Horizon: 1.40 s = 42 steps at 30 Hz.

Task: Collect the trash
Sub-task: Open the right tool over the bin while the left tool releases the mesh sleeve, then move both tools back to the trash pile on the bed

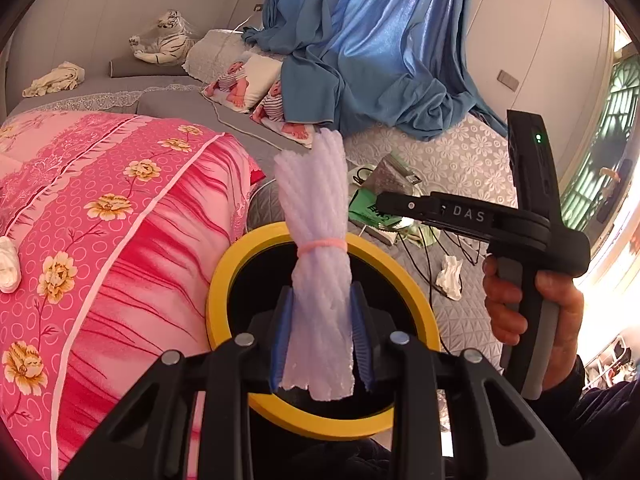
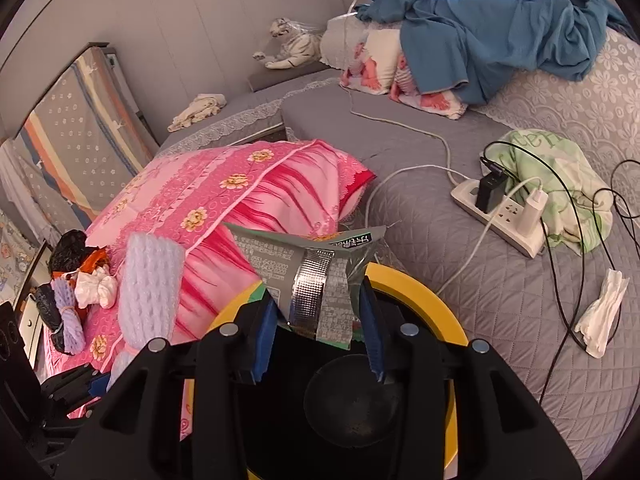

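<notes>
across the grey quilted bed (image 2: 460,280) lies a pink floral pillow (image 2: 248,200), and a yellow-rimmed black bin (image 1: 224,280) sits just below both claws. left claw (image 1: 322,340) is clamped on a tied bundle of white foam netting (image 1: 316,240), upright over the bin's mouth. right claw (image 2: 320,328) stands partly open with a crumpled grey snack wrapper (image 2: 316,276) between its pads, over the bin; whether the pads press it i cannot tell. only the right view shows the power strip (image 2: 500,216) and a second purple netting bundle (image 2: 70,320); only the left shows the hand (image 1: 532,304) gripping the right claw's handle. a crumpled tissue (image 2: 600,316) lies on the quilt.
</notes>
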Each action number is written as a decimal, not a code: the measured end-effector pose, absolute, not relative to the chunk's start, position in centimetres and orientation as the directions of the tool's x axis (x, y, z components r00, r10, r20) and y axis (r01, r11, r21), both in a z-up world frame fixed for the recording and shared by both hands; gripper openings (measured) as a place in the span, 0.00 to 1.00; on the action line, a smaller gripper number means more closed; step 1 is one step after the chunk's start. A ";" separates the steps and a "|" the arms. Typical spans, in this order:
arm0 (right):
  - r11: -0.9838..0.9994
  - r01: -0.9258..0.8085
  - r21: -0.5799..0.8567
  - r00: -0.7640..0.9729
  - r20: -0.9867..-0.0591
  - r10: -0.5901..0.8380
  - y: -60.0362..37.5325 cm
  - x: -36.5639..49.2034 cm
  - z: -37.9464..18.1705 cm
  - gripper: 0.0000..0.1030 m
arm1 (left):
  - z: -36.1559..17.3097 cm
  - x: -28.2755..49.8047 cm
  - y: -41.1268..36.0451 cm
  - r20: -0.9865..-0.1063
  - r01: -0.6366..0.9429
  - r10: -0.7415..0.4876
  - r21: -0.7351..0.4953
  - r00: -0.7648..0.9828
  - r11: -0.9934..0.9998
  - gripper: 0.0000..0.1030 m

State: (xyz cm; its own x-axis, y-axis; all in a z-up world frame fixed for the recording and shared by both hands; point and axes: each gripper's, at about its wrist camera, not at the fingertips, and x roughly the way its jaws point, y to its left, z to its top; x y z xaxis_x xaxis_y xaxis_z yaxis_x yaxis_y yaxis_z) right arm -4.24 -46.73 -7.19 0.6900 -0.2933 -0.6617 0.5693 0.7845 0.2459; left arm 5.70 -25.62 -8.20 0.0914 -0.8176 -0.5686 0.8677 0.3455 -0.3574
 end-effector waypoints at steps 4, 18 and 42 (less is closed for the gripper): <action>0.767 0.589 0.254 0.676 -0.675 -0.296 -47.2 -4.3 -7.6 0.37 | -8.6 5.8 -26.0 -0.580 0.864 -0.811 -0.365 0.079 0.346 0.26; 0.714 0.652 0.256 0.639 -0.691 -0.336 -48.7 -5.0 -8.3 0.57 | -8.7 6.2 -25.9 -0.580 0.852 -0.808 -0.366 0.107 0.376 0.51; 0.758 0.517 0.398 0.787 -0.570 -0.237 -47.3 -4.8 -6.6 0.81 | -4.3 9.4 -19.2 -0.470 0.703 -0.692 -0.189 0.548 0.685 0.92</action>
